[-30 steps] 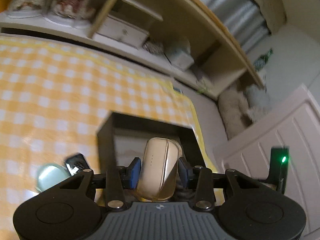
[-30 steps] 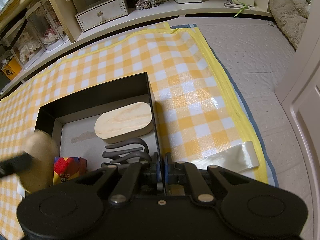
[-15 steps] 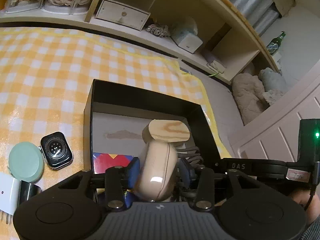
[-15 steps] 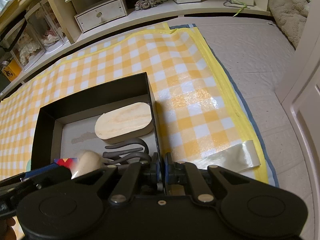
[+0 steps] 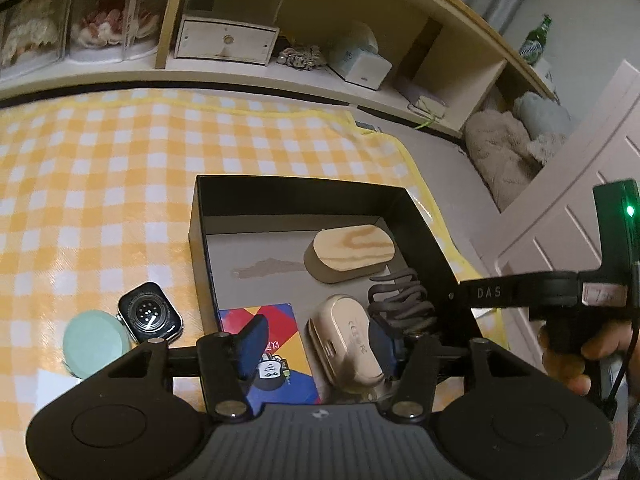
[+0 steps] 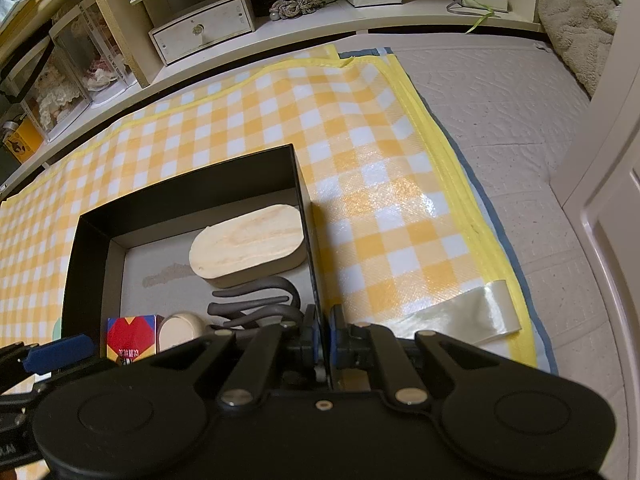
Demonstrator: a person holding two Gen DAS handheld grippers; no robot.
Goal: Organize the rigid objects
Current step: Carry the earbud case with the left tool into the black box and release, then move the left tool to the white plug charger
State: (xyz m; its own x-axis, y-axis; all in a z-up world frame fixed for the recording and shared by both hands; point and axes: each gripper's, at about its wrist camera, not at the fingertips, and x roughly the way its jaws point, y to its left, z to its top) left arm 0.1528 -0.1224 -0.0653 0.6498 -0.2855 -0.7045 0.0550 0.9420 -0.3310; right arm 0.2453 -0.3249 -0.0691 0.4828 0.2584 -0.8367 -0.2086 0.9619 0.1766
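With the gold case [image 5: 347, 340] dropped in the black box [image 5: 280, 190], the left gripper [image 5: 316, 340], jaws just spreading, leaves the watch [image 5: 149, 313] and mint disc [image 5: 96, 342] outside.

Dim, warm indoor light; glare on the glossy checked mat [image 6: 384, 200], and fisheye bending with dark corners.

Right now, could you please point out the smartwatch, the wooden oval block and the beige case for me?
smartwatch [image 5: 150, 313]: left wrist view, on its dark back face.
wooden oval block [image 6: 246, 240]: right wrist view, on its pale top face.
beige case [image 5: 348, 340]: left wrist view, on its upper side.
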